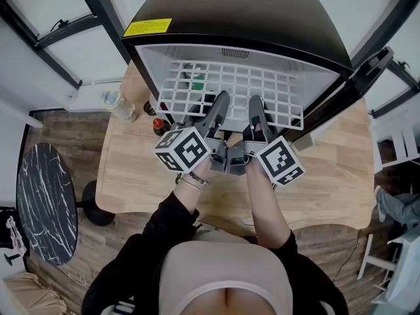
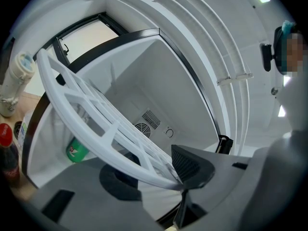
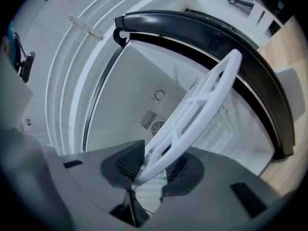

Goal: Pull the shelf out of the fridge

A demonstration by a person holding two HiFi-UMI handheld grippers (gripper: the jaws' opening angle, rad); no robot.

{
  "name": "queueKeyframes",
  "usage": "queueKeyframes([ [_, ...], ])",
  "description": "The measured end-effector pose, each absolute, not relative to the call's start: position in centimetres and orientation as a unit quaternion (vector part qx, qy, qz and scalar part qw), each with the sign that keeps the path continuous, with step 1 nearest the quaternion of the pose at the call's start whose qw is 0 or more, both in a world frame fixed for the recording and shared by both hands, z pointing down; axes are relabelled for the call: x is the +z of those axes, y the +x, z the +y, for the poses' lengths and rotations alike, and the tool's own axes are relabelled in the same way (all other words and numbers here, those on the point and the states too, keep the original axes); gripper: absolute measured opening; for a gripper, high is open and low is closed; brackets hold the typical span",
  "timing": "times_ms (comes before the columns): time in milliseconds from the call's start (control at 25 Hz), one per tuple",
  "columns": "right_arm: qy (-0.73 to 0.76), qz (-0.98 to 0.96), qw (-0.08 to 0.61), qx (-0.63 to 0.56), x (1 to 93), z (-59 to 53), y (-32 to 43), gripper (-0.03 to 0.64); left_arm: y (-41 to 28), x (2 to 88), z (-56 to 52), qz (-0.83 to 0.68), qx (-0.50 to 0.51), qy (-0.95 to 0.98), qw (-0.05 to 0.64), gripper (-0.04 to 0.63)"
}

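Risk: an uneven pull could skew the shelf [image 1: 230, 87] and jam it in the fridge [image 1: 249, 18]. Left claw [image 2: 156, 174] bites near its pad tips and may slip off. Both claws are clenched on the front rim, right claw [image 3: 151, 165] deeper. Shelf is top centre in the head view, partly out.

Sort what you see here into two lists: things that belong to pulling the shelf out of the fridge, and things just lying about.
Belongs to the job: shelf, fridge, left gripper, right gripper, both gripping the shelf's front edge.

Just lying about: green container in the fridge, red-capped bottle, clear bottle, round dark table.
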State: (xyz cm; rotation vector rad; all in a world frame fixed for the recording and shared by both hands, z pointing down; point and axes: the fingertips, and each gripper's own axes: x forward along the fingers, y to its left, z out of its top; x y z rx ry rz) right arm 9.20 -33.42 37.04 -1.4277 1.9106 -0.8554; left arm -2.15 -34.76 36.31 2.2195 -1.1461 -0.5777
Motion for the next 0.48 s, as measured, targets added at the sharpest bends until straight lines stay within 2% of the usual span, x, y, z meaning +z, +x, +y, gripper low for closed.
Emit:
queueKeyframes([
  [480,-0.531,0.718,0.303,-0.331,37.08,-32.87,9.22,0.120,-2.25,36.33,-34.38,-0.430,-0.220,0.827,0.289,0.184],
])
